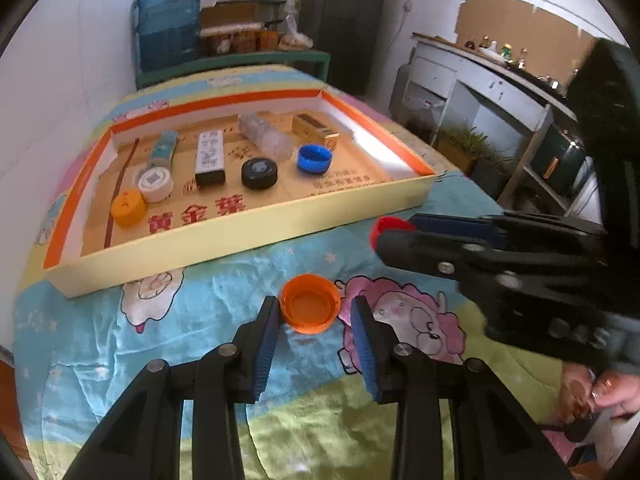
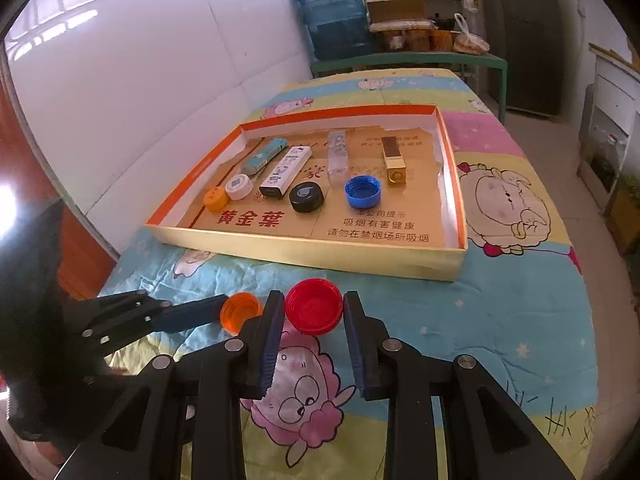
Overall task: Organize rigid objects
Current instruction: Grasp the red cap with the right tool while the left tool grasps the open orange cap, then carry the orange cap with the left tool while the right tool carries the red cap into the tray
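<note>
An orange bottle cap, open side up, sits between the blue pads of my left gripper, which is shut on it just above the cartoon blanket. The right wrist view shows this cap tilted at the left gripper's tip. My right gripper is shut on a red cap, its pads against both sides. The red cap also shows at the right gripper's tip in the left wrist view. Both grippers are in front of a shallow yellow box with an orange rim.
In the box lie a small orange cap, a white cap, a teal tube, a white box, a black cap, a clear bottle, a blue cap and a gold box. A white wall runs along the left.
</note>
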